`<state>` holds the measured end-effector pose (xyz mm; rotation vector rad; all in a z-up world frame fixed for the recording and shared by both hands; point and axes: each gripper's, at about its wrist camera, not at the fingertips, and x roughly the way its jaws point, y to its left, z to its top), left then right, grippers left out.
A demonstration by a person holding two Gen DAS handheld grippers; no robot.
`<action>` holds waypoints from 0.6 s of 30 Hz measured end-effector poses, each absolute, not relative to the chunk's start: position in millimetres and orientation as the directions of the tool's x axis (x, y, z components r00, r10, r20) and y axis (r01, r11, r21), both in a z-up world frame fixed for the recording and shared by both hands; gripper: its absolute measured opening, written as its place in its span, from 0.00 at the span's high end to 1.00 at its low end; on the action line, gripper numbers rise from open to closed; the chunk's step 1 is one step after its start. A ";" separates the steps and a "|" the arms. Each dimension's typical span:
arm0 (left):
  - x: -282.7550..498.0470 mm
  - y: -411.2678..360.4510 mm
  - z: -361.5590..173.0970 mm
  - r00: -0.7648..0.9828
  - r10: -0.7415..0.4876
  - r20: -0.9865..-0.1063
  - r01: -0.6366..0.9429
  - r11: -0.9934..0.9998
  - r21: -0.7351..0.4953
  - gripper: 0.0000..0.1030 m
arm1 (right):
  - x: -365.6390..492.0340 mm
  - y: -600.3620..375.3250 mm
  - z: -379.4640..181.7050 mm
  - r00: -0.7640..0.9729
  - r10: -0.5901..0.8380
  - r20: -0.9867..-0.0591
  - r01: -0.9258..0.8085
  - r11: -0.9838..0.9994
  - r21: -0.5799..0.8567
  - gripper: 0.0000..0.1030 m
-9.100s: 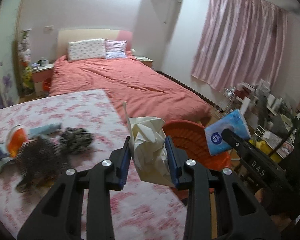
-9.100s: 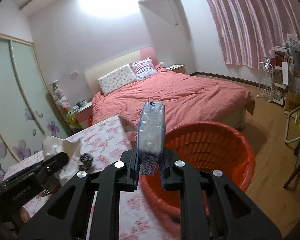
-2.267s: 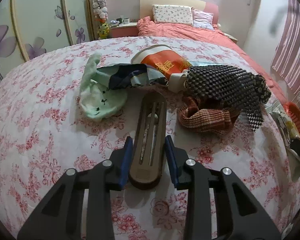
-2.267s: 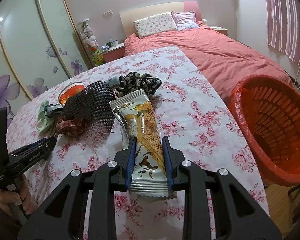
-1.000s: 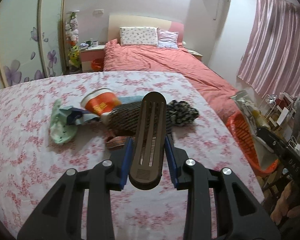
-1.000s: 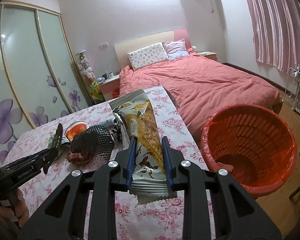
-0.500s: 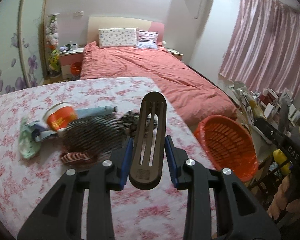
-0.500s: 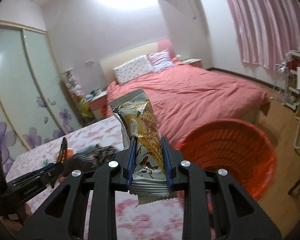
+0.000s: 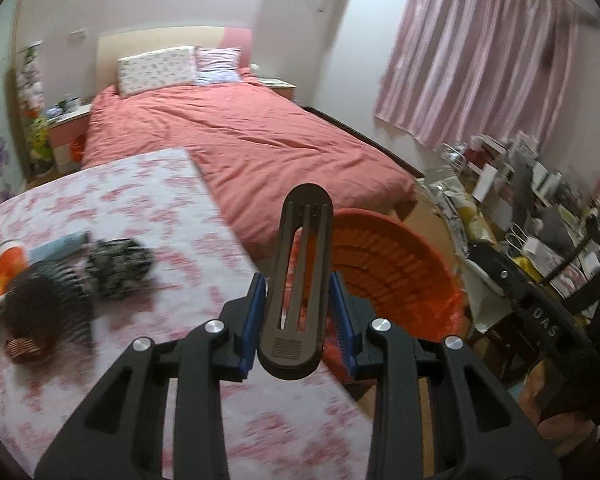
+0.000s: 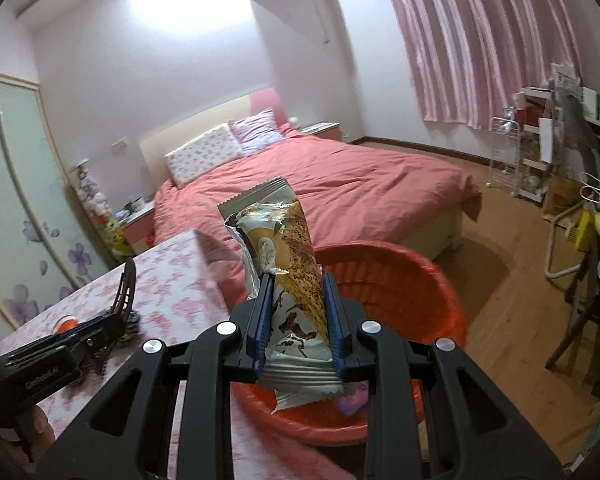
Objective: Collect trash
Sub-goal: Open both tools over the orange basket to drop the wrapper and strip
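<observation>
Delivery was the step in hand: the left gripper point(image 9: 299, 322) clamped a dark slotted piece point(image 9: 299, 280) and the right gripper point(image 10: 297, 322) pinched a snack wrapper point(image 10: 285, 264), both poised near the orange basket point(image 10: 404, 280) beside the floral table point(image 9: 140, 216). The next move probably called for centring each over the basket's mouth, then releasing.

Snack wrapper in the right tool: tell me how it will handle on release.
The snack wrapper stands up past the right tool, so it probably keeps some shape. It looks light and glossy, likely to slide free and flutter into the orange bin.
</observation>
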<state>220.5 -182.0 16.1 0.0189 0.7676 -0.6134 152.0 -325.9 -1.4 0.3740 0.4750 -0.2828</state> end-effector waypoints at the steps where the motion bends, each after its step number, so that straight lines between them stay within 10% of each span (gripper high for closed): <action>1: 220.8 -193.6 13.1 0.543 -0.521 -0.659 0.541 0.817 -0.201 0.68 | 151.8 -330.5 -4.4 0.851 -0.184 -0.493 0.356 0.890 0.284 0.75; 18: 243.4 -288.0 -42.8 0.427 -0.533 -0.731 0.607 0.768 -0.205 0.68 | 162.1 -373.8 -31.5 0.836 -0.159 -0.525 0.399 0.833 0.382 0.75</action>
